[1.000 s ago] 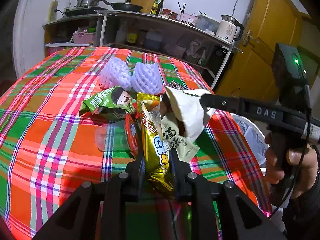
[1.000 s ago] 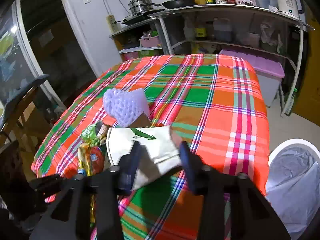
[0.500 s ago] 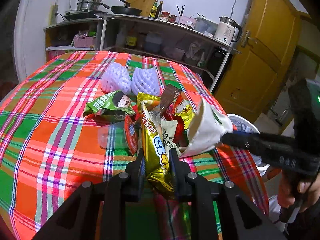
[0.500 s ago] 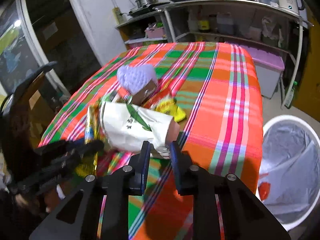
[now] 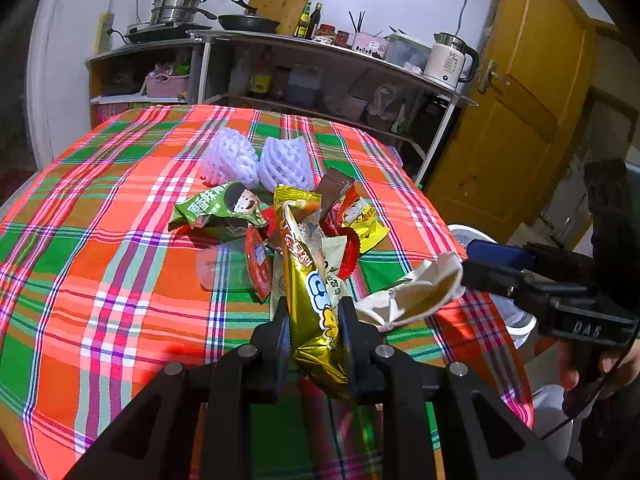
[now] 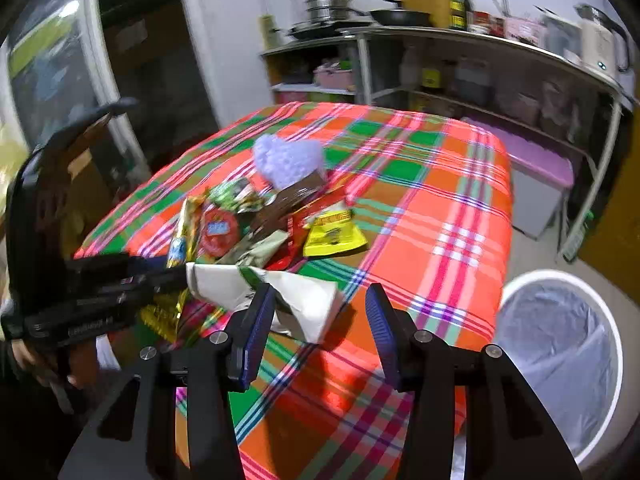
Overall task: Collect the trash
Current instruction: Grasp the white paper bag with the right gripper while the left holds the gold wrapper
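Note:
My left gripper (image 5: 312,312) is shut on a gold snack wrapper (image 5: 308,272), held upright over the plaid table (image 5: 120,240). Behind it lies a trash pile: a green wrapper (image 5: 216,208), two white foam nets (image 5: 256,160), a yellow wrapper (image 5: 364,220) and a red-lidded clear cup (image 5: 256,264). My right gripper (image 6: 319,296) is near the table's edge and its jaws are opening. A crumpled white paper wrapper (image 6: 304,296) lies between them against the left finger, and the pads do not press on it. The left wrist view shows that wrapper (image 5: 416,292) just in front of the right gripper (image 5: 470,264).
A white bin (image 6: 516,284) with a clear liner stands on the floor past the table's right edge. A metal shelf (image 5: 320,48) with pots, bottles and a kettle lines the far wall. A yellow door (image 5: 520,120) is at the right.
The right gripper carried the white wrapper from above the pile toward the table's bin-side edge, then spread its jaws and let go. The left gripper kept still with the gold wrapper.

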{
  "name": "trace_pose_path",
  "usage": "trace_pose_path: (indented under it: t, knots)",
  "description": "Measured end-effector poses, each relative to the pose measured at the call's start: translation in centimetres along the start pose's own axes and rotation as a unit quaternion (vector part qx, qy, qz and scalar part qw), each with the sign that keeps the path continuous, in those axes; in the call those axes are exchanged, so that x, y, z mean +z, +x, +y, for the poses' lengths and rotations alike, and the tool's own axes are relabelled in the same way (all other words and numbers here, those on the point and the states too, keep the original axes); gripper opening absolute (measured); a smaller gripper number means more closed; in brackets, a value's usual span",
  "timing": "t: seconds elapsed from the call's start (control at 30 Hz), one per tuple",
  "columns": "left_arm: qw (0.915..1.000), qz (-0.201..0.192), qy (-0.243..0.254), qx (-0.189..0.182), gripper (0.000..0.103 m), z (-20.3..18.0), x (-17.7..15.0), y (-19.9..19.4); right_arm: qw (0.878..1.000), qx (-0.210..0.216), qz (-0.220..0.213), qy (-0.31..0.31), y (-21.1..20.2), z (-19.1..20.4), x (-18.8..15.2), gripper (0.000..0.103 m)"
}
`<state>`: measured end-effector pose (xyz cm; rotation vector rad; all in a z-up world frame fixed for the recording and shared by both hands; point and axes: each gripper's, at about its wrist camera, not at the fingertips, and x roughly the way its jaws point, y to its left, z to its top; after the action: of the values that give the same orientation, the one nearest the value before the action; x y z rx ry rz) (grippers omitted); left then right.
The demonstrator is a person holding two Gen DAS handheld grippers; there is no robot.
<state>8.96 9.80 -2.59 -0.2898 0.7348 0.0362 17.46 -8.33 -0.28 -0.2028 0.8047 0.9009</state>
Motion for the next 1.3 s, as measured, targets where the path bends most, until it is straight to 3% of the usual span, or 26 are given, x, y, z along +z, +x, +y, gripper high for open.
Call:
trace_pose_path:
  t: [0.23, 0.47, 0.8, 1.13, 1.2, 1.27, 1.3]
  knots:
    - [1.0, 0.002, -0.002, 0.001, 0.023, 0.2, -0.1, -0.1, 0.999, 0.002, 0.027, -0.022, 1.0, 1.0, -0.8, 0.048]
    - [1.0, -0.002, -0.005, 0.0, 0.023, 0.3, -0.4, -0.6, 0.997, -0.001, 0.027, 0.078, -0.5, -0.2, -2.5, 0.048]
    - [0.9999, -0.009, -0.001, -0.007, 0.023, 0.0, -1.2, -2.0, 0.969, 0.068, 0.036, 0.237, -0.7, -0.2, -4.5, 0.048]
    - [0.9999, -0.012, -0.002, -0.012, 0.023, 0.6, -1.9, -3.1, 0.951, 0.082, 0.042, 0.294, 1.1, 0.1, -4.2, 0.048]
    - [0.9999, -0.011, -0.002, -0.013, 0.023, 0.6, -2.0, -3.1, 0.954, 0.073, 0.039, 0.289, 1.2, 0.3, -3.8, 0.038]
    - [0.9998, -0.01, 0.0, -0.015, 0.023, 0.6, -2.1, -3.2, 0.955, 0.069, 0.042, 0.286, 1.6, 0.5, -3.5, 0.017]
    - [0.9998, -0.009, 0.0, -0.015, 0.023, 0.5, -2.1, -3.1, 0.956, 0.064, 0.043, 0.283, 1.7, 0.5, -3.4, 0.014]
